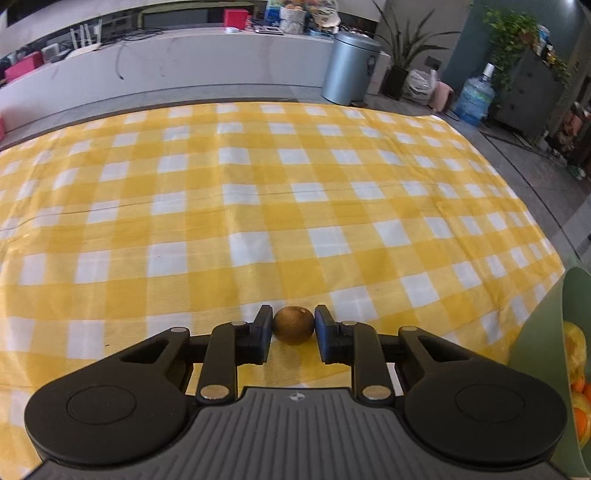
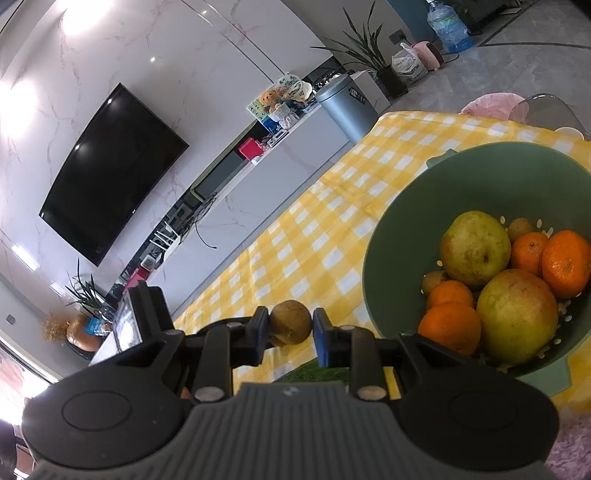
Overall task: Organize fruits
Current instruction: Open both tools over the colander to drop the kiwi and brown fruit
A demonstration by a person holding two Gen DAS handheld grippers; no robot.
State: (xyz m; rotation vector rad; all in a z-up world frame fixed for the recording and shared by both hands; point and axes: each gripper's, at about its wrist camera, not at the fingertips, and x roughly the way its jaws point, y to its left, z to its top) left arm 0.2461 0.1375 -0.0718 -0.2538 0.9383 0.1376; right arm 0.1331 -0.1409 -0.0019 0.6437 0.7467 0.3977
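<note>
Left gripper (image 1: 293, 334) is clamped on a small brown round fruit (image 1: 294, 325) that sits low on the yellow checked tablecloth (image 1: 258, 206), pads touching it on both sides. At the right edge of that view, the green colander bowl (image 1: 543, 332) shows a slice of its rim with orange fruit inside.

Right gripper (image 2: 290, 332) grips a second small brownish fruit (image 2: 291, 322), lifted above the cloth (view tilted hard). Just to its right, the same bowl (image 2: 406, 221) holds two pears (image 2: 474, 248), several mandarins (image 2: 565, 263) and some small brown fruits. Farther off: metal bin (image 2: 347, 105), potted plant (image 2: 369, 51), wall TV (image 2: 110, 173), water jug (image 2: 448, 26).
</note>
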